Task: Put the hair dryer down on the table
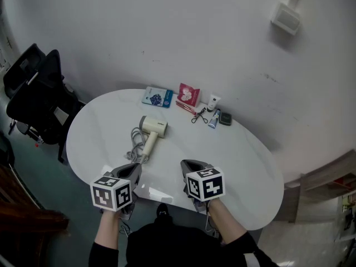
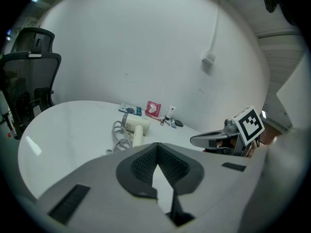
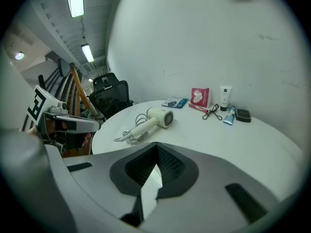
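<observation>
The cream hair dryer (image 1: 151, 128) lies on its side on the white oval table (image 1: 250, 166), with its grey cord (image 1: 136, 142) coiled beside the handle. No gripper touches it. My left gripper (image 1: 132, 172) and right gripper (image 1: 189, 168) hover over the near table edge, both shut and empty, short of the dryer. In the left gripper view the dryer (image 2: 135, 125) lies ahead of the shut jaws (image 2: 156, 152), and the right gripper (image 2: 214, 139) shows at the right. In the right gripper view the dryer (image 3: 158, 118) lies beyond the shut jaws (image 3: 156, 152).
Along the table's far edge by the wall lie a blue packet (image 1: 157, 97), a red packet (image 1: 189, 94), a white tube (image 1: 214, 102), an eyelash curler (image 1: 200, 115), a blue tube (image 1: 213, 120) and a small dark case (image 1: 225, 118). A black chair (image 1: 39, 93) stands to the left.
</observation>
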A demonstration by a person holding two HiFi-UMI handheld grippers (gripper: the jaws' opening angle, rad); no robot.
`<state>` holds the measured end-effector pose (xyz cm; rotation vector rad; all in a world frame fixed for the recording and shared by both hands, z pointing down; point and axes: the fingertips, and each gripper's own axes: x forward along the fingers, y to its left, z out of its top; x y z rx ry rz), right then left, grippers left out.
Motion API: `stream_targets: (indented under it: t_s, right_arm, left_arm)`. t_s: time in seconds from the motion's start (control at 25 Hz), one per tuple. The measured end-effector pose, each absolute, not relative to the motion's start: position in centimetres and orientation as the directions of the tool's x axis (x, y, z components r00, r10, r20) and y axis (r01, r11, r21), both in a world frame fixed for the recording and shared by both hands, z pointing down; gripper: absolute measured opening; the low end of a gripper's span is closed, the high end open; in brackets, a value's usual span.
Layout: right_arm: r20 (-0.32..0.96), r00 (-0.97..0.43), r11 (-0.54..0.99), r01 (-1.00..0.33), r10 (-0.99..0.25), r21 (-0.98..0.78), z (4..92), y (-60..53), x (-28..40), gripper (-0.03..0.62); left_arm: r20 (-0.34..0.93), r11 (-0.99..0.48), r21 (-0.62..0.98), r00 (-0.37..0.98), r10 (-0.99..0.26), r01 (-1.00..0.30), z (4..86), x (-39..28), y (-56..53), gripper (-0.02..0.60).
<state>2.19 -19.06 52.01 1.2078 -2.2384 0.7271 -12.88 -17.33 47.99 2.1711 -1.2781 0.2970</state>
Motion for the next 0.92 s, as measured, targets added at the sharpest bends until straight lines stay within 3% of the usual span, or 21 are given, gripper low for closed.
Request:
stream_targets:
  t_s: [0.92]
  right_arm:
    - [0.593, -0.529, 0.499, -0.835, -0.607, -0.234, 50.1, -17.1, 2.7, 0.002]
  left_arm:
    - [0.430, -0.302, 0.399, 0.468, -0.772, -0.866, 47.0, -13.9, -14.9, 0.009]
